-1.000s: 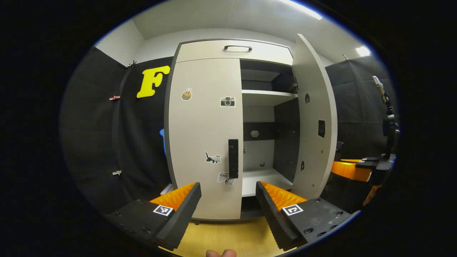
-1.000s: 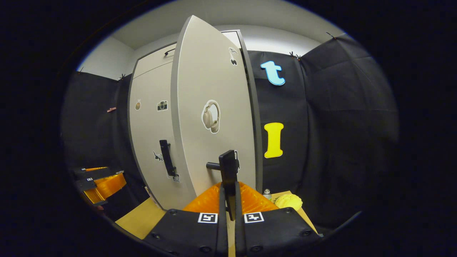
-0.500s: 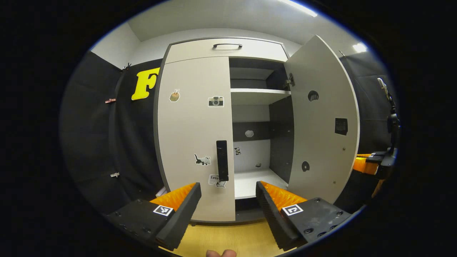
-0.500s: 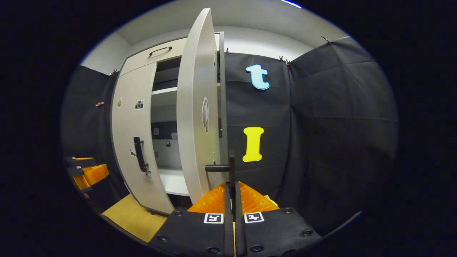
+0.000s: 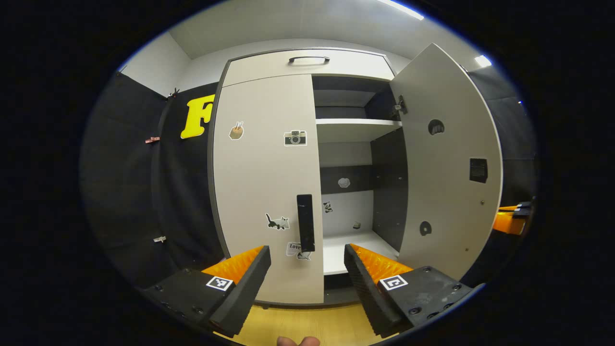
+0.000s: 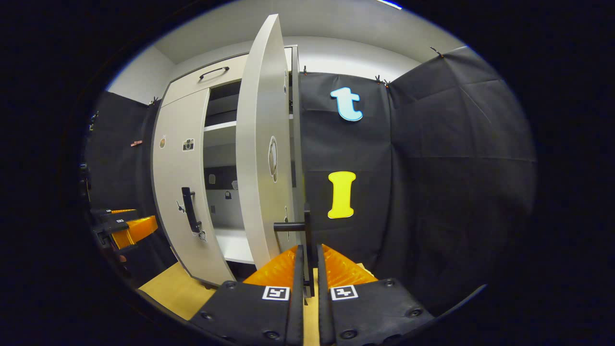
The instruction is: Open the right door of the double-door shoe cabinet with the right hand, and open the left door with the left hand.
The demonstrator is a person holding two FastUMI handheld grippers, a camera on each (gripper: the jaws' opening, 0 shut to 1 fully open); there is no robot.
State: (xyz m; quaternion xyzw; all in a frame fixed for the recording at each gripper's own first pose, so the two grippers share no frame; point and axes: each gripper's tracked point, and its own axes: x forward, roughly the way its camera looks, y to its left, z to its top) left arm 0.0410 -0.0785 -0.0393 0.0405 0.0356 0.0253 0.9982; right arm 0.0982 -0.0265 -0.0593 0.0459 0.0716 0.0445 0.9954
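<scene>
A recording booth; black cloth walls [image 6: 432, 168] surround a shoe cabinet [image 5: 269, 192].

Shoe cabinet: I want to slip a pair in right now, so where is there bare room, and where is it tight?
The lower white shelf behind the open right door is bare, bordered by the dark side wall and the shut left door. The upper shelf looks bare too. It is tight at the right door's handle, where the right gripper is clamped.

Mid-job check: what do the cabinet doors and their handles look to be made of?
Left door and right door: probably laminated board, matte pale grey, flat with dark edging. Left handle and right handle: matte black bars, either painted metal or plastic; I cannot tell which.
</scene>
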